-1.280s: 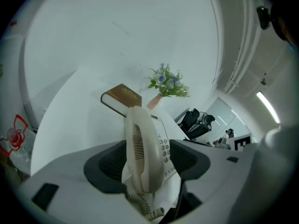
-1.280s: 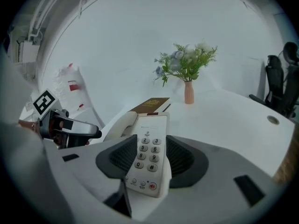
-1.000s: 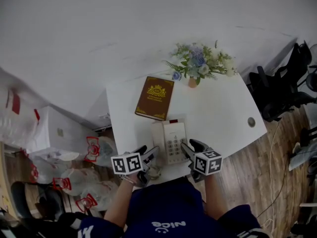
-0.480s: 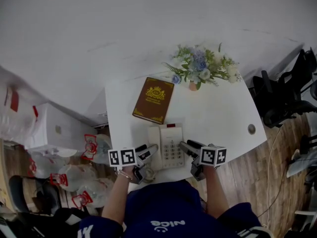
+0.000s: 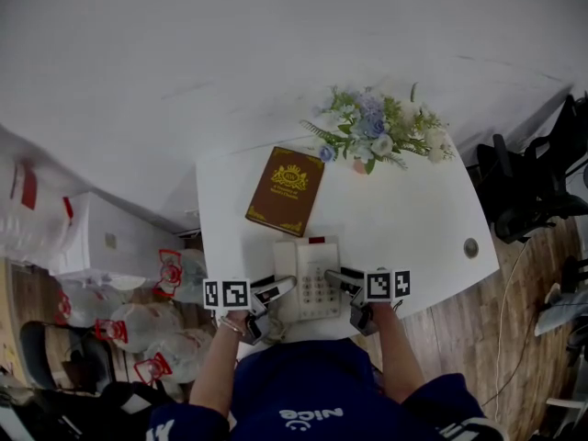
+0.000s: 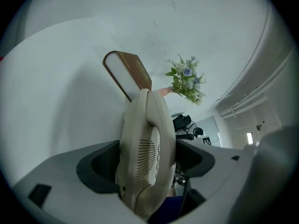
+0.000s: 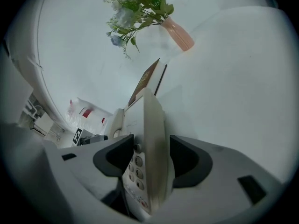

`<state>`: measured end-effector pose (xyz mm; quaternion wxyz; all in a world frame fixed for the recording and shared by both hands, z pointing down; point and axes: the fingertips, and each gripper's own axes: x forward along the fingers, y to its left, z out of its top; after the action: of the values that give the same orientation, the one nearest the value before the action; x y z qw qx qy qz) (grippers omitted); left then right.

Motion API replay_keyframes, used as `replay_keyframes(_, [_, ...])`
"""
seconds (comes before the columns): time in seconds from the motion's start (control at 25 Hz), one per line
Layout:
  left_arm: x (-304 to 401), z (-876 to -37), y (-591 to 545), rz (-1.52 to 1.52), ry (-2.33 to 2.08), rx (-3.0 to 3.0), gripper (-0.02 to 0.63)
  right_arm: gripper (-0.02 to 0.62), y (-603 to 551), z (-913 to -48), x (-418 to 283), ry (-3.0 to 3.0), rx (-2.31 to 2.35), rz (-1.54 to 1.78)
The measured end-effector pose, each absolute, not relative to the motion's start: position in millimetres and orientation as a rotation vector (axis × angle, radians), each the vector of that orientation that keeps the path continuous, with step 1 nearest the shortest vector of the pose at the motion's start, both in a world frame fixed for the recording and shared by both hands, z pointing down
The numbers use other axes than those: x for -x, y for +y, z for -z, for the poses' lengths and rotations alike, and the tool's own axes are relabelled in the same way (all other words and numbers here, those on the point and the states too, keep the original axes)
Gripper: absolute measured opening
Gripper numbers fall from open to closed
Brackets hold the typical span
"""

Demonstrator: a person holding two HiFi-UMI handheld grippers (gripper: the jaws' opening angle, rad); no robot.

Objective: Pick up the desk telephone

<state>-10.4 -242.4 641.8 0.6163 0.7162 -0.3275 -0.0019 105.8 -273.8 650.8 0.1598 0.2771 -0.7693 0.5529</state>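
Note:
A cream desk telephone (image 5: 310, 278) lies on the white table (image 5: 404, 219) near its front edge, handset on the left and keypad on the right. My left gripper (image 5: 278, 289) straddles the handset side; in the left gripper view the handset (image 6: 145, 134) stands between the wide-set jaws of that gripper (image 6: 147, 160). My right gripper (image 5: 336, 279) straddles the keypad side. In the right gripper view the phone's edge (image 7: 150, 125) sits between its jaws (image 7: 152, 161), which are opening. I see no firm press from either pair of pads.
A brown book (image 5: 287, 191) lies just behind the phone. A pink vase of blue and white flowers (image 5: 377, 131) stands at the table's back. A cable hole (image 5: 471, 247) is at the right. Plastic bags (image 5: 138, 329) lie on the floor left, dark chairs (image 5: 533, 191) right.
Both grippers have moved down and inward onto the phone's two sides, so the phone now sits between each pair of jaws. The phone, the book and the vase have stayed put.

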Motion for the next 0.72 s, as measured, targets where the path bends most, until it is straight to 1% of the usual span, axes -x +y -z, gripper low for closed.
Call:
replay_keyframes(0.28, [8.2, -641.2, -243.0, 0.014, -0.732, -1.659, 0.371, 0.241, -272.3, -653.2, -98.8, -2.185, -0.708, -1.789])
replay_keyframes(0.52, [0.2, -642.4, -246.2, -0.002, -0.726, -1.670, 0.408, 0.241, -272.3, -654.5, -97.1, -2.174, -0.700, -1.801])
replay_keyframes(0.72, [8.6, -645.8, -243.7, 0.062, -0.705, -1.637, 0.401, 0.244, -272.2, -655.0, -97.8, -2.173, -0.700, -1.802])
